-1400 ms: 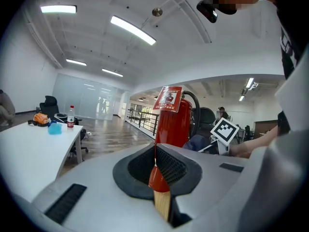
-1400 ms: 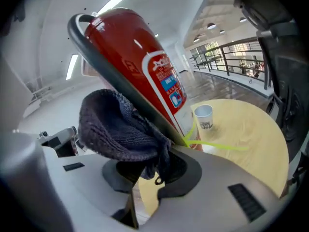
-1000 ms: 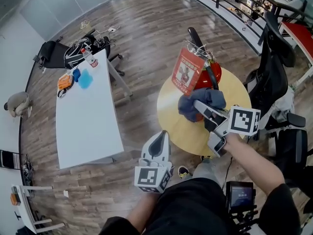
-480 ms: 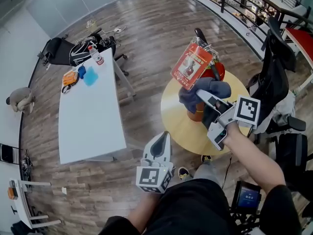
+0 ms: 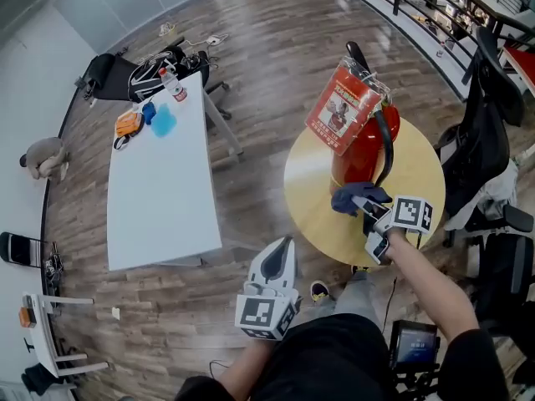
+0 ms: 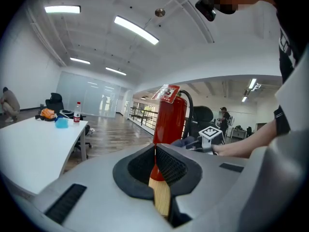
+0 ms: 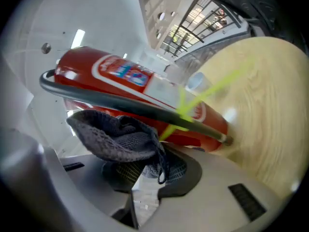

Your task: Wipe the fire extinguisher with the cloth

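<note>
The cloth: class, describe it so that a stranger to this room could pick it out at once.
Find the round wooden table with the red fire extinguisher standing on it. At the extinguisher's foot, the right gripper is shut on a crumpled cloth. It is the only soft, dark blue-grey thing there.

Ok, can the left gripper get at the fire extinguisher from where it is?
Probably yes, with a reach forward. The left gripper hangs short of the round table, aimed at the fire extinguisher, with nothing between them. The right gripper holds the cloth by its base.
</note>
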{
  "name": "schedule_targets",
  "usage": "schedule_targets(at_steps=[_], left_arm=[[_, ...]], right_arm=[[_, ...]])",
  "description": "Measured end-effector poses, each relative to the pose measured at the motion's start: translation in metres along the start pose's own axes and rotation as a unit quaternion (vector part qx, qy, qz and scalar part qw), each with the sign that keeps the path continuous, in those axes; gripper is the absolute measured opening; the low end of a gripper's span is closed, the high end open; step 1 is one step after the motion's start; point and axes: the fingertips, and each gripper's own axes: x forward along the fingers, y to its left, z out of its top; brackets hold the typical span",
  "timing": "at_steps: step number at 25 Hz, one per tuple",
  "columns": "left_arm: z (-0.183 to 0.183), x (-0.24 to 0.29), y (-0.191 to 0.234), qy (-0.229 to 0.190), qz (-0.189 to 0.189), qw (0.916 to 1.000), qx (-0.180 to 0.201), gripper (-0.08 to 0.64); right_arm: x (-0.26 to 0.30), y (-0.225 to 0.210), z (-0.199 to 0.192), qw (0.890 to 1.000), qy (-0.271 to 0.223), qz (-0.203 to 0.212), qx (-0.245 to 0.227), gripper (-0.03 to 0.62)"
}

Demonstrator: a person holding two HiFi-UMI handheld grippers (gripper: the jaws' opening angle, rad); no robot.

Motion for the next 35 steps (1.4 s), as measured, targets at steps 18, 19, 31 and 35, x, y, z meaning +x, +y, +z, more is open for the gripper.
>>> schedule_targets(at_steps=[18,19,31,35], left_arm=[[-0.022,-0.009,0.024,0.034,0.032,0.9989,0.005,0.023],[-0.023,-0.011,0.025,0.034,0.034,0.9988,0.005,0.023],[-0.014,-0.030,0.043,0.023,0.055,0.9982,0.008,0.023],[-0.010,-0.025,0.040,0.016,0.046,0.9988,0.009,0.023]], right_arm=[[0.048,-0.136,-0.063,0.987,-0.007,-0.099,0.126,0.083],[0.051,-0.135,-0.065,0.986,-0.006,-0.099,0.130,0.083],[0.078,-0.073,-0.058,0.986,-0.033,-0.043,0.155,0.083],[0.066,0.000,-0.029,0.987,-0.059,0.026,0.144,0.081]])
